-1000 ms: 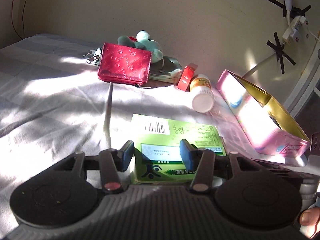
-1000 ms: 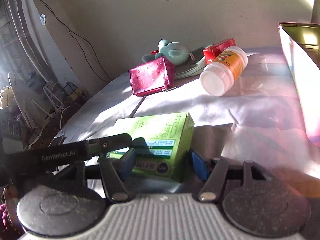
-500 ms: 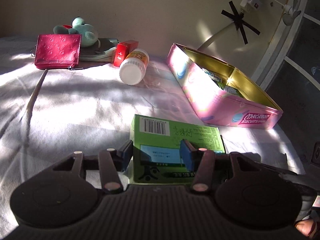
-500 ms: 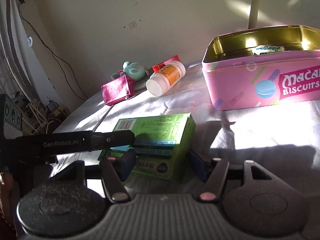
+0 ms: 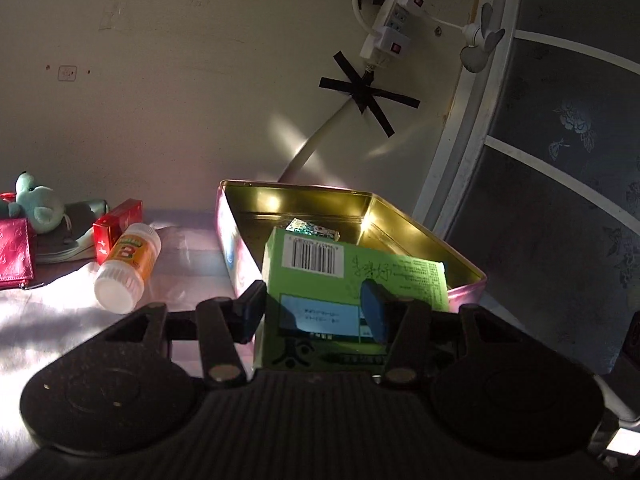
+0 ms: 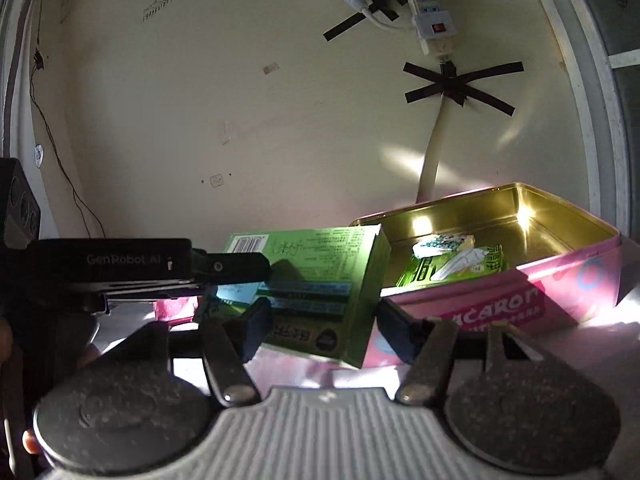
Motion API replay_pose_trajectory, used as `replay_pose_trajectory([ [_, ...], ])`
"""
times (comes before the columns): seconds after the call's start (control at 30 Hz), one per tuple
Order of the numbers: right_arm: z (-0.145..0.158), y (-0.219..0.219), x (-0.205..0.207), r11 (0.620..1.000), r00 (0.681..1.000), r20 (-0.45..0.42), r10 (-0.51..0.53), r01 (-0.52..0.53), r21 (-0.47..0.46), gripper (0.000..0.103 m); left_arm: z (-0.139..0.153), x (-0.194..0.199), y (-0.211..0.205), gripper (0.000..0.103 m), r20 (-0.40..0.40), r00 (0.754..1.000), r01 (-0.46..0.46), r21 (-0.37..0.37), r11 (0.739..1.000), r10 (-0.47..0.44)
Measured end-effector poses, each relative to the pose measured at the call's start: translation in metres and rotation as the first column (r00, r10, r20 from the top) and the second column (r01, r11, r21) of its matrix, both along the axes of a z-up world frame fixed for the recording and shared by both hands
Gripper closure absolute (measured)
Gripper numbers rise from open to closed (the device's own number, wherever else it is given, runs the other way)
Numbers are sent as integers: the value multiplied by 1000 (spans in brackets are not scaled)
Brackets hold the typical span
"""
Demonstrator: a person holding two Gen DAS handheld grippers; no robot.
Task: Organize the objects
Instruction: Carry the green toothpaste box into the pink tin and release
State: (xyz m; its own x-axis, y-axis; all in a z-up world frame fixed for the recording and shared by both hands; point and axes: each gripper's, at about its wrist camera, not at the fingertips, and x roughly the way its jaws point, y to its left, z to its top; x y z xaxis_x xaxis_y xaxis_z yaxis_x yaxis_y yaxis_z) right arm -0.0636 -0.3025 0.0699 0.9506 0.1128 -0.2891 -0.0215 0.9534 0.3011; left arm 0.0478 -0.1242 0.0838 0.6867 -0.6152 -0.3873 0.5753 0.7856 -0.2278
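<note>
Both grippers hold one green carton (image 5: 352,280), lifted off the sheet and tilted. My left gripper (image 5: 314,312) is shut on its near end, blue pads on either side. In the right wrist view my right gripper (image 6: 325,330) is shut on the carton (image 6: 320,272) from another side, and the left one's fingers (image 6: 236,268) reach in from the left. Just behind the carton stands the open pink macaron tin (image 5: 400,216), gold inside. The carton overlaps the tin's (image 6: 520,300) near left corner. A green packet (image 6: 452,264) lies in the tin.
On the sheet to the left lie a white-capped orange bottle (image 5: 128,264), a small red box (image 5: 116,228), a teal plush (image 5: 38,208) and a red wallet (image 5: 14,256). A wall with a taped power strip (image 5: 384,32) stands behind. A door frame is at the right.
Both grippers have lifted the green carton off the sheet and carried it right, up to the pink tin. The bottle, wallet and plush have slid to the left of the view.
</note>
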Motion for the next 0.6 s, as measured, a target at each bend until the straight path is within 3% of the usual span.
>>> replay_pose_trajectory([
  [0.27, 6, -64, 71, 994, 995, 6, -103, 103, -20, 41, 3, 60, -69, 48, 48, 999, 12, 34, 999, -14],
  [0.33, 2, -68, 92, 987, 990, 11, -143, 144, -73, 40, -4, 78, -85, 48, 62, 998, -37, 82, 996, 32],
  [0.43, -14, -70, 105, 962, 972, 27, -233, 235, -138, 27, -14, 98, -97, 48, 30, 992, -130, 160, 979, 127],
  [0.6, -16, -75, 95, 950, 967, 55, -250, 256, -180, 26, -23, 105, -99, 47, 10, 984, -178, 208, 962, 180],
])
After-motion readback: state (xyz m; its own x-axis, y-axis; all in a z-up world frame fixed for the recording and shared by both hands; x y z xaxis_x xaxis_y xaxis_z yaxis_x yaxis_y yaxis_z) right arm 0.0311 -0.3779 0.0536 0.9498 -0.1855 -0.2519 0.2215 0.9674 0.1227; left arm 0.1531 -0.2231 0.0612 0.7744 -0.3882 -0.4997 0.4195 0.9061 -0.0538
